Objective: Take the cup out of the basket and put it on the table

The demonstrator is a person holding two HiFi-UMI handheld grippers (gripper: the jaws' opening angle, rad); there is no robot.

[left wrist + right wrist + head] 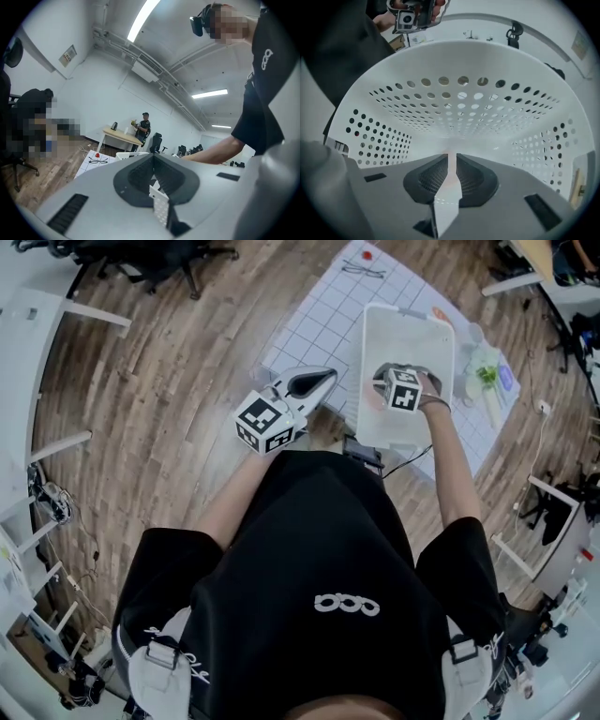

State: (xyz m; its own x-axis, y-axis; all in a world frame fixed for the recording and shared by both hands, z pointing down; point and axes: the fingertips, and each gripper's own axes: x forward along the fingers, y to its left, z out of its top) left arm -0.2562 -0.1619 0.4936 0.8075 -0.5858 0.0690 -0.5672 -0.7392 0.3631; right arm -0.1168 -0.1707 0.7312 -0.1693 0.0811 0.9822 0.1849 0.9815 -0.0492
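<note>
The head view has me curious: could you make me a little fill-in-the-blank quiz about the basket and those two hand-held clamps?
1. The right gripper reaches into a perforated basket whose colour is ____.
2. In the head view, the left gripper is held on the basket's ____ side, jaws together.
3. The basket stands on a mat marked with a ____ of squares.

Missing words: white; left; grid.
</note>
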